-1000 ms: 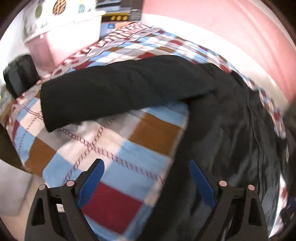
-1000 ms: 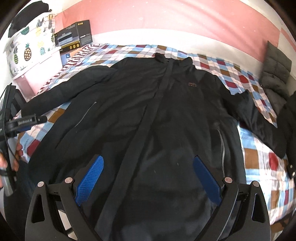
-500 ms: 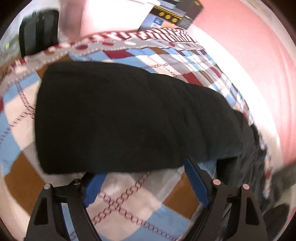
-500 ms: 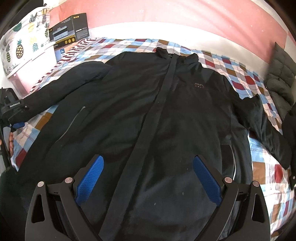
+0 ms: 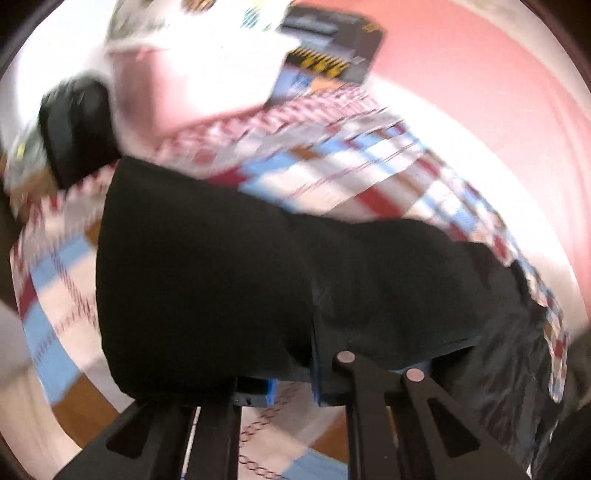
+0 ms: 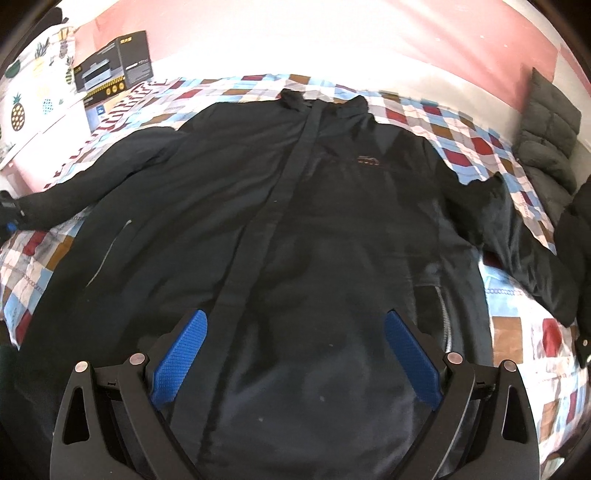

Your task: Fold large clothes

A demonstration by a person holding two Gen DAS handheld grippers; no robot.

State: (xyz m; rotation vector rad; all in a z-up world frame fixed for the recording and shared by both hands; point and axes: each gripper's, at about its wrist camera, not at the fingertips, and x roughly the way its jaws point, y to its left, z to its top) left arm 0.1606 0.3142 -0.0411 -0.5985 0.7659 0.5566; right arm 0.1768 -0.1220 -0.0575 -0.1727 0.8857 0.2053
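Note:
A large black jacket (image 6: 295, 221) lies front up and spread out on a checked bedspread (image 6: 461, 136), collar at the far side. Its left sleeve (image 5: 240, 280) fills the left wrist view, which is blurred. My left gripper (image 5: 291, 387) is closed on the near edge of that sleeve near the cuff; the blue pads are mostly hidden under the cloth. In the right wrist view the left gripper (image 6: 9, 218) shows small at the sleeve's end. My right gripper (image 6: 295, 354) is open and empty, hovering above the jacket's lower front.
A black and yellow box (image 6: 114, 70) and a pineapple-print bin (image 6: 22, 92) stand at the bed's far left. A grey padded garment (image 6: 546, 136) and another dark garment (image 6: 576, 251) lie at the right. A pink wall (image 6: 369, 33) runs behind the bed.
My left gripper has moved onto the sleeve's cuff end and closed on its edge. My right gripper has stayed open and drifted slightly closer over the jacket.

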